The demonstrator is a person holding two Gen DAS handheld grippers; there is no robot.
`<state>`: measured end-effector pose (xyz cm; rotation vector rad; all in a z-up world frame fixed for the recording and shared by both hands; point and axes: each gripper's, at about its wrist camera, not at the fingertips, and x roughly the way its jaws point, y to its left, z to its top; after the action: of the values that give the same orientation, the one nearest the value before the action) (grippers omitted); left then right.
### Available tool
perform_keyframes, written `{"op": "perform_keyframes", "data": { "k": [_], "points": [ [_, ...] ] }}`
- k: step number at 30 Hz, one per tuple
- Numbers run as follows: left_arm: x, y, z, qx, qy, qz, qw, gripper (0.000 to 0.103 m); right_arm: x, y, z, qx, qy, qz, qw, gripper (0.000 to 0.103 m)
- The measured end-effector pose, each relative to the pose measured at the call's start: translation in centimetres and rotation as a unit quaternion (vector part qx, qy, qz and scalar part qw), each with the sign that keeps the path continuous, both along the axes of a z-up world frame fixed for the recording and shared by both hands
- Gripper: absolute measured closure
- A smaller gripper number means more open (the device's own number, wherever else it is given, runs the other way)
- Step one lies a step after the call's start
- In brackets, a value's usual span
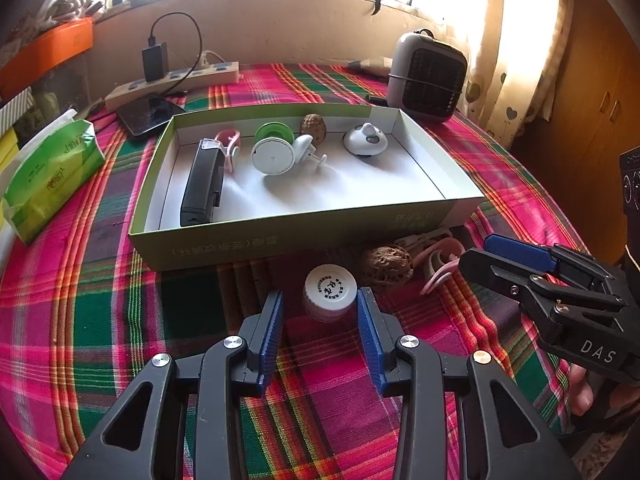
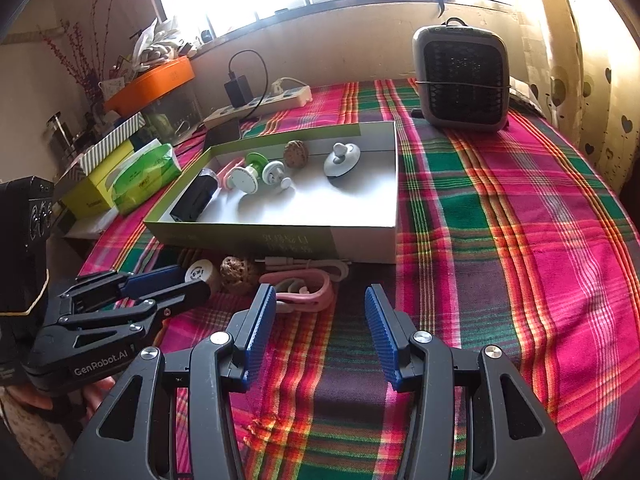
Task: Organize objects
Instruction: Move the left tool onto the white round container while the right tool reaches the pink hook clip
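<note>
Sorting looks partly done: the green box (image 1: 304, 236) on the counter (image 1: 100, 320) already holds a black case (image 1: 202, 184) at its 9 o'clock side, a white-and-green spool (image 1: 274, 148), a walnut (image 1: 314, 128) and a white knob (image 1: 365, 140). Left out (just at the box's 6 o'clock wall) are a white-capped bottle (image 1: 330, 290), a second walnut (image 1: 387, 266) and a pink clip (image 2: 308, 294). The left gripper (image 1: 320, 320) has its fingers spread around the bottle without pinching it, while the right gripper (image 2: 320, 320) is spread and empty beside the clip.

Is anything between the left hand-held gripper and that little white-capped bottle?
Nothing visible: the white-capped bottle stands just ahead of the open left hand-held gripper. The walnut lies off to its right.
</note>
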<state>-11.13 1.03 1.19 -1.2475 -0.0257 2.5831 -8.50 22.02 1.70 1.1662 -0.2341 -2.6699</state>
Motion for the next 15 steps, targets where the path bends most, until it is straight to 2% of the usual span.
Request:
{"op": "perform_keyframes", "data": {
  "k": [8,15],
  "points": [
    [-0.5,-0.8,-0.2,0.004,0.000,0.009,1.0000,0.068,-1.5,-0.6,-0.3,-0.012,-0.009,0.027,1.000,0.055],
    [-0.7,-1.4,-0.3,0.012,0.000,0.011,0.9999,0.068,-1.0,-1.5,-0.7,-0.008,-0.015,0.058,0.998,0.055]
  ]
}}
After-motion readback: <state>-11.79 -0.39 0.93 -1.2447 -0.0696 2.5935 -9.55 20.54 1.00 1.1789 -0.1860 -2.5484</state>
